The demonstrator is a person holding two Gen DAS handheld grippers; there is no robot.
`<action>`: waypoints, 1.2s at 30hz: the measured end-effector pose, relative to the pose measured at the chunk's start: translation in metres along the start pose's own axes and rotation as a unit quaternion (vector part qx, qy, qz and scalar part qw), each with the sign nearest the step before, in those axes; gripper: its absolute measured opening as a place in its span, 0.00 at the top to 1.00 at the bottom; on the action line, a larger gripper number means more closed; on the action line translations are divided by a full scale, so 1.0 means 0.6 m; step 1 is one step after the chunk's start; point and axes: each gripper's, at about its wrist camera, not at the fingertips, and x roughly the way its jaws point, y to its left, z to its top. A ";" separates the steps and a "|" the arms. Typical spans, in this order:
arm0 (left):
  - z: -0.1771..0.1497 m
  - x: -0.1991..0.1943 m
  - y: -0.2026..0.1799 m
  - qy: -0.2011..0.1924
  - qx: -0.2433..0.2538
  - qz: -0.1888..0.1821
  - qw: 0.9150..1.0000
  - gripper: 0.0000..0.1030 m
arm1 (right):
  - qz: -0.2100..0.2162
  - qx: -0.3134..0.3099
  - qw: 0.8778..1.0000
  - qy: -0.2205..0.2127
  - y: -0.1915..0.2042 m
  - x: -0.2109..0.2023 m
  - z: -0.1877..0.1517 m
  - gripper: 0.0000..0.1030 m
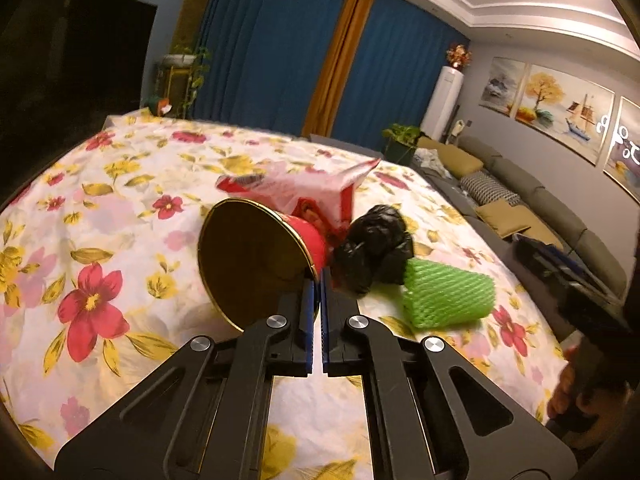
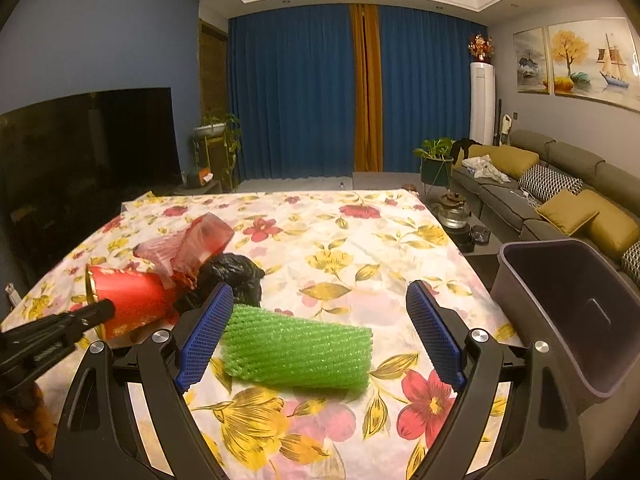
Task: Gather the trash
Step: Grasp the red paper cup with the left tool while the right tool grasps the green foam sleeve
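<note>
**A:** ok, left wrist view first. The left gripper (image 1: 320, 280) has its blue pads pinched together on the rim of the red cup (image 1: 256, 256). The cup is lying on its side, gold mouth facing the camera, just left of the fingertips. Right of the tips, touching the cup, sits a crumpled black bag (image 1: 374, 248), and past that, further right, the green foam net (image 1: 448, 296). Behind the cup there's a red-and-white plastic bag (image 1: 304, 188). All of it is on the floral cloth (image 1: 100, 208).

**B:** and anything crowding it?

**A:** the black bag is right up against the right finger. A bit of a hand (image 1: 576, 392) shows at the far right edge.

**B:** right wrist view?

**A:** the right gripper (image 2: 320, 292) is spread wide with nothing in its grip. The green foam net (image 2: 296, 354) lies between the fingers, butted up near the left pad, well apart from the right one. Black bag (image 2: 234, 276) sits just beyond the left fingertip, red cup (image 2: 128, 300) further left with the left gripper (image 2: 100, 312) poking at it. The dark bin (image 2: 576, 320) stands outside the right finger, by the cloth's edge.
</note>
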 end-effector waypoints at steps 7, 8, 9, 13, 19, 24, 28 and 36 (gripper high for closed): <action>0.002 -0.045 -0.015 -0.055 0.010 -0.018 0.998 0.98 | -0.012 -0.003 1.000 0.016 -0.003 0.024 -0.013 0.17; 0.003 -0.049 -0.014 -0.061 0.009 -0.019 0.998 0.98 | -0.014 -0.003 1.000 0.020 -0.003 0.029 -0.015 0.17; 0.004 -0.054 -0.013 -0.066 0.005 -0.021 0.998 0.98 | -0.015 -0.003 1.000 0.024 -0.003 0.034 -0.016 0.17; 0.005 -0.064 -0.007 -0.077 -0.002 -0.021 0.997 0.98 | -0.012 -0.003 0.999 0.042 -0.003 0.051 -0.022 0.19; 0.005 -0.071 -0.006 -0.084 -0.002 -0.020 0.996 0.98 | -0.002 -0.012 0.997 0.082 0.004 0.078 -0.027 0.20; 0.003 -0.073 -0.007 -0.085 0.000 -0.020 0.996 0.98 | 0.004 -0.012 0.994 0.105 0.003 0.094 -0.031 0.29; 0.003 -0.074 -0.008 -0.085 -0.001 -0.019 0.996 0.98 | 0.011 -0.018 0.992 0.127 0.006 0.108 -0.035 0.38; 0.004 -0.072 -0.001 -0.082 -0.008 -0.018 0.996 0.98 | 0.032 -0.019 0.985 0.168 0.008 0.133 -0.040 0.89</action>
